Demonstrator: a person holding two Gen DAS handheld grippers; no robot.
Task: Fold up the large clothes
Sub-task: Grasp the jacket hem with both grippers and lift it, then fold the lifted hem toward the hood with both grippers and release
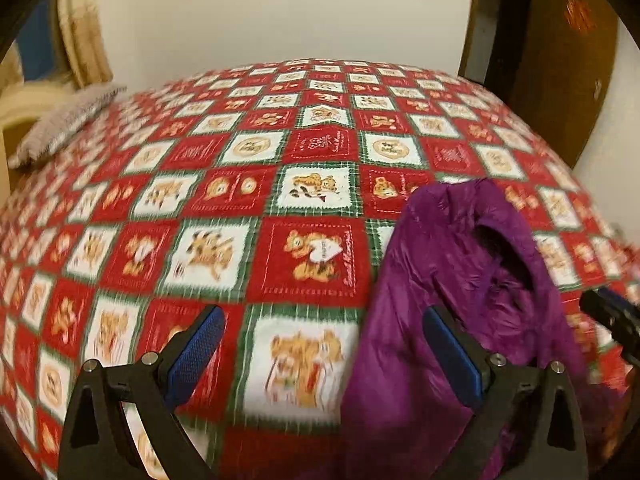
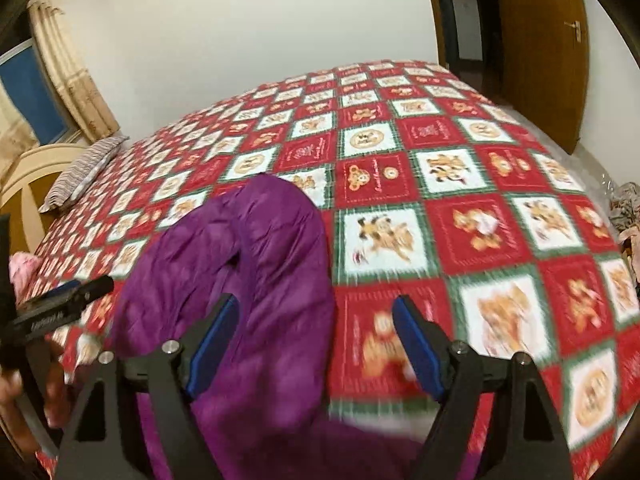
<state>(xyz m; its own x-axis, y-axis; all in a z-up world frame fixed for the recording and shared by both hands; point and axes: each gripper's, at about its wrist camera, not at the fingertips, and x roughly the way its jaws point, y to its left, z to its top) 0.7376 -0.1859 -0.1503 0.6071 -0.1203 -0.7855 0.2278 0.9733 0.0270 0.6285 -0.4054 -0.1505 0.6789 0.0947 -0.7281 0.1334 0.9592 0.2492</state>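
A purple padded jacket (image 1: 460,280) lies crumpled on the bed's checked quilt (image 1: 224,240), its collar opening turned up. My left gripper (image 1: 323,316) hangs open above the quilt just left of the jacket; its right finger overlaps the jacket's edge in the picture and nothing is pinched. In the right wrist view the jacket (image 2: 256,256) spreads under the left finger of my right gripper (image 2: 316,304), which is open, with no cloth gripped between its blue pads. Each gripper shows in the other's view: the right gripper (image 1: 612,312) and the left gripper (image 2: 68,296), with a hand (image 2: 24,392) below it.
The red, white and green quilt (image 2: 460,200) covers the whole bed. A striped pillow (image 2: 84,172) lies by the cream headboard (image 2: 28,176) at the far left. A curtain (image 2: 68,64) and a wooden door (image 2: 536,40) flank the white wall. Clutter (image 2: 624,208) sits at the bed's right side.
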